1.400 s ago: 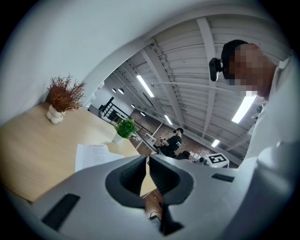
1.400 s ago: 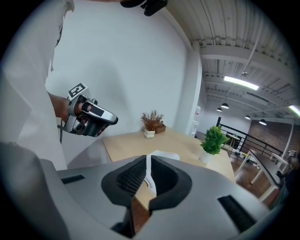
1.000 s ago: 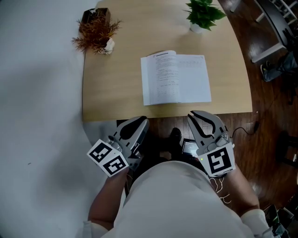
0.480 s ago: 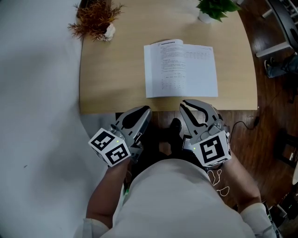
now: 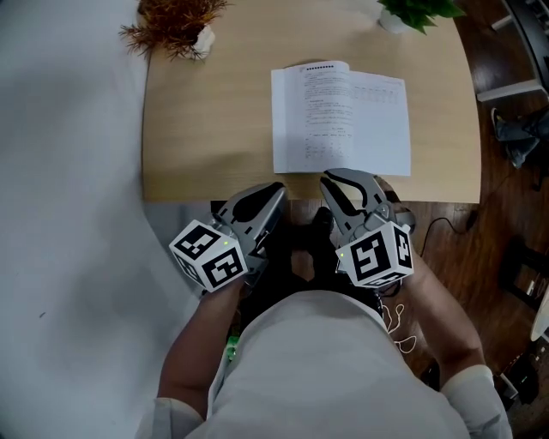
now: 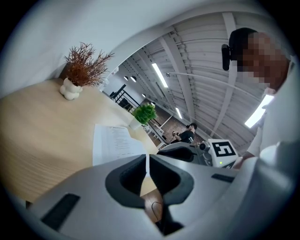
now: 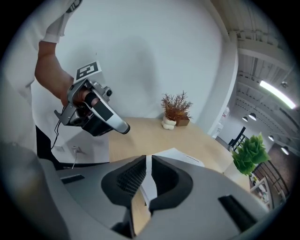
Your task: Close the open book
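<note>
Beyond the closed, empty fingers of left gripper [image 5: 275, 189] and right gripper [image 5: 331, 178], the white open paper book [image 5: 340, 120] looks light and floppy, best lifted at an outer page edge

Head cam sits above the person, aimed steeply down over the near edge of the table [image 5: 206, 129]. Both gripper cams ride low just off that edge, looking across the top. All three share the open book [image 5: 340, 120], dried plant [image 5: 171, 21] and green plant [image 5: 416, 10].
</note>
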Demonstrator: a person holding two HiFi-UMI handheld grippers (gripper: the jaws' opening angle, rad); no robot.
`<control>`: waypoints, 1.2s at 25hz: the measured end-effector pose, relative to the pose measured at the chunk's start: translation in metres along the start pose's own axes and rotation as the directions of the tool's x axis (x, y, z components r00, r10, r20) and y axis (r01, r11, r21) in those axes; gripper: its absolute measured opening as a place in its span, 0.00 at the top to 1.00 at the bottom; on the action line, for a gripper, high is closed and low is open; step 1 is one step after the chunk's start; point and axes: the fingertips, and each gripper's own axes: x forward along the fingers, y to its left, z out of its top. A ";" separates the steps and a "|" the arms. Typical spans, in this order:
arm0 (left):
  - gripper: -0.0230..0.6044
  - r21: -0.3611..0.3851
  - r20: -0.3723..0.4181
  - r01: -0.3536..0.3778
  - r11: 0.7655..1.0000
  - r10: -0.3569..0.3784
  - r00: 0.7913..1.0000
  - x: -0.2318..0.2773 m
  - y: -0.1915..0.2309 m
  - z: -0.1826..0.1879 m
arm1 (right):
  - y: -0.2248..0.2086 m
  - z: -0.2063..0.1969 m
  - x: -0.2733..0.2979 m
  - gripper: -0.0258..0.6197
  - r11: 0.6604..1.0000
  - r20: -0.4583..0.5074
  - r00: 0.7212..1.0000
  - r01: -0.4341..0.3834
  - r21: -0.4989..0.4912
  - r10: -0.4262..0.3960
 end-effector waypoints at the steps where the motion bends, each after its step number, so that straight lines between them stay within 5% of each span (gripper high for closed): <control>1: 0.97 0.000 -0.004 -0.003 1.000 0.003 1.000 0.001 0.003 -0.001 | 0.001 0.000 0.005 0.94 1.000 -0.006 1.000 -0.006 -0.015 0.006; 15: 0.97 -0.050 -0.053 -0.016 0.999 0.013 0.998 0.019 0.039 -0.020 | 0.020 -0.023 0.055 0.90 0.986 -0.111 0.992 -0.083 -0.148 0.067; 24: 0.97 -0.083 -0.055 -0.021 0.996 0.017 0.998 0.020 0.056 -0.029 | 0.042 -0.039 0.087 0.87 0.926 -0.218 0.970 -0.180 -0.332 0.110; 30: 0.97 -0.110 -0.053 -0.028 0.994 0.022 0.998 0.016 0.063 -0.034 | 0.054 -0.052 0.103 0.87 0.903 -0.304 0.944 -0.238 -0.358 0.128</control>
